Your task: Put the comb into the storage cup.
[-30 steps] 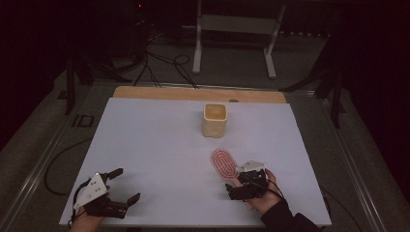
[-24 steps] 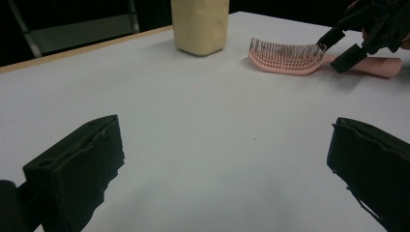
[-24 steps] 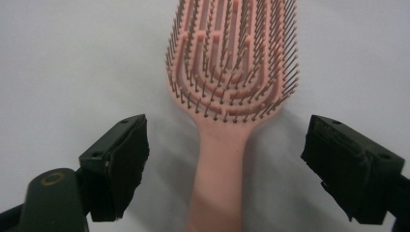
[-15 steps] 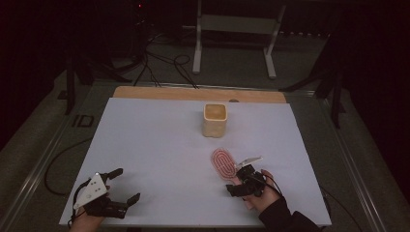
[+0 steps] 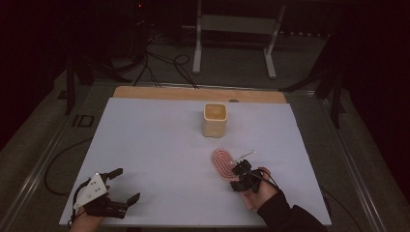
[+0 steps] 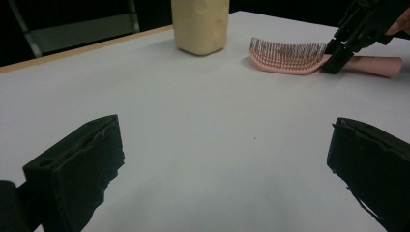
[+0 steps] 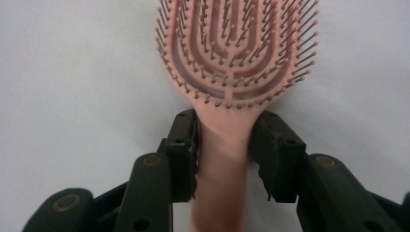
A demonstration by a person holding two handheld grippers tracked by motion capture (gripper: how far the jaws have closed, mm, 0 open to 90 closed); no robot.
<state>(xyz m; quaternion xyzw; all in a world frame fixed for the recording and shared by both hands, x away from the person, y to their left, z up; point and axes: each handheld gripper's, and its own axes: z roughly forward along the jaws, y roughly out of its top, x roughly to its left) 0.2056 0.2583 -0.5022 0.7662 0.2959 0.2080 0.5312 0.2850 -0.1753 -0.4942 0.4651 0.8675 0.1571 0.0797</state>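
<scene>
A pink hairbrush (image 5: 221, 161) lies bristles up on the white table sheet (image 5: 154, 140), its handle pointing toward the person. My right gripper (image 5: 238, 175) has just been closing, and its pads now press both sides of the handle (image 7: 223, 145) just below the brush head (image 7: 234, 53). In the left gripper view the same brush (image 6: 285, 58) lies flat on the sheet with the right gripper (image 6: 344, 44) at its neck. My left gripper (image 5: 126, 184) rests near the front left corner, open wide with nothing between its fingertips (image 6: 77, 169).
A cream, square-sided cup (image 5: 215, 120) stands upright past the brush, toward the far middle of the sheet. A wooden strip (image 5: 193, 94) runs along the far edge. Beyond it stand a metal stand (image 5: 232, 24) and floor cables (image 5: 164, 63).
The right gripper's jaws have narrowed onto the brush handle. The left gripper and the cup have not moved.
</scene>
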